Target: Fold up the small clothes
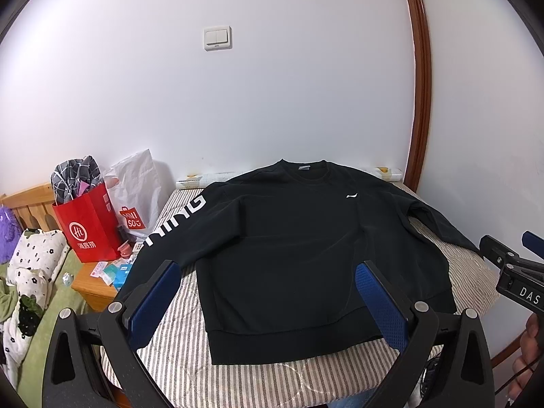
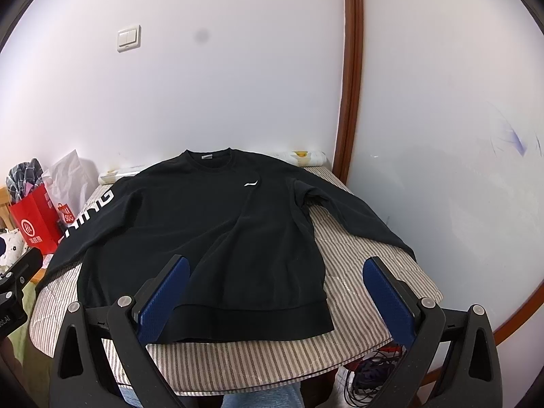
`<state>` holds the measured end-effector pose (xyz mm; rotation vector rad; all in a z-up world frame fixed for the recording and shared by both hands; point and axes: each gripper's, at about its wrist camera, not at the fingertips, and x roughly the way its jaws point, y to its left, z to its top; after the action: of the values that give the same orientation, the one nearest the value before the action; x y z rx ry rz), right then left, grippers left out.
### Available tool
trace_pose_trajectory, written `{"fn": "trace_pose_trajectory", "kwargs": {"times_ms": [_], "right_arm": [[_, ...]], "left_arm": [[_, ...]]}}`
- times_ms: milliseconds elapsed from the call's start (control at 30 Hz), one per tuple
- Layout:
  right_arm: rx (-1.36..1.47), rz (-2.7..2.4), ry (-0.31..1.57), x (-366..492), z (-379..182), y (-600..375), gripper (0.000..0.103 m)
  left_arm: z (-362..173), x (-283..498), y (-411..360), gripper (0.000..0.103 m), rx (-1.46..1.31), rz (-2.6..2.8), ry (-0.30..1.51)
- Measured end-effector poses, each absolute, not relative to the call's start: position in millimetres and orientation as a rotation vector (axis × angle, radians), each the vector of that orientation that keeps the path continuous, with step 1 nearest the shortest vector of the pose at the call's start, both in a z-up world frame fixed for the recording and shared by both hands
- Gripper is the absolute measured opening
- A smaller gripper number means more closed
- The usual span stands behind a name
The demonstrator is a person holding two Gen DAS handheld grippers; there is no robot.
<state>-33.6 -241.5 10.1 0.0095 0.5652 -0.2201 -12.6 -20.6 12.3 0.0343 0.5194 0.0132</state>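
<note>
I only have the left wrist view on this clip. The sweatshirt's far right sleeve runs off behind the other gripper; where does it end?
Observer: In the right wrist view that sleeve lies stretched out diagonally, its cuff at the right edge of the striped mattress cover.
Operator: Is the right gripper holding anything?
Observer: No. The right gripper is open, its jaws wide apart above the black sweatshirt hem, nothing between them.
Operator: Anything under that corner of the bed?
Observer: A tangle of cables lies on the floor below the near right corner.
Operator: And the left gripper?
Observer: The left gripper is also open and holds nothing.
</note>
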Motion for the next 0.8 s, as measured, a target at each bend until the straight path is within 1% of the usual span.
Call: {"fn": "trace_pose_trajectory", "kwargs": {"times_ms": [800], "right_arm": [[0.005, -0.221, 0.558, -31, 10, -238, 0.101]], "left_arm": [[11, -9, -9, 0.103, 0.011, -0.009, 0.515]]}}
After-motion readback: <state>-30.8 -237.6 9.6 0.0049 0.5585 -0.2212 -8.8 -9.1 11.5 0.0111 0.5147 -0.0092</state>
